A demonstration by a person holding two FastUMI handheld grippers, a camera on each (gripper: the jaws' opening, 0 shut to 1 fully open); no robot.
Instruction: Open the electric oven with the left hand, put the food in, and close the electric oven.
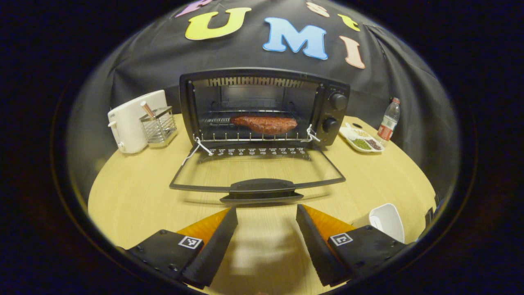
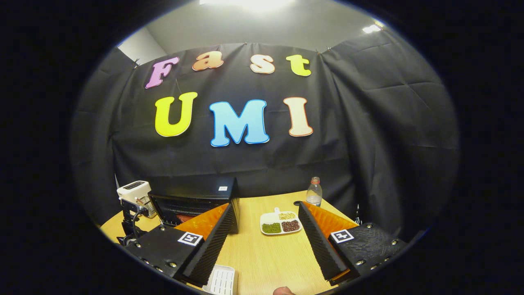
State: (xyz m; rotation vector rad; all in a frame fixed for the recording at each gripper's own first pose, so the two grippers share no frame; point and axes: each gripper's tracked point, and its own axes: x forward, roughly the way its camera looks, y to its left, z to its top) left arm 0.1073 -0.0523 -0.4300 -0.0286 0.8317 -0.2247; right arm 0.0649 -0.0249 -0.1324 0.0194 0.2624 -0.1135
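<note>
Lowered oven door (image 1: 257,172) bars the bare table (image 1: 135,196) before the oven (image 1: 264,106).

oven (image 1: 262,106) centre-rear on table (image 1: 135,196), door (image 1: 258,172) folded down before it; food (image 1: 265,124) on rack inside; toaster (image 1: 133,121) left, sectioned dish (image 1: 362,139) and bottle (image 1: 388,121) right.

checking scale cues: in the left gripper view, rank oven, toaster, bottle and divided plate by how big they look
1. oven
2. toaster
3. divided plate and bottle look about alike, so unranked.
</note>
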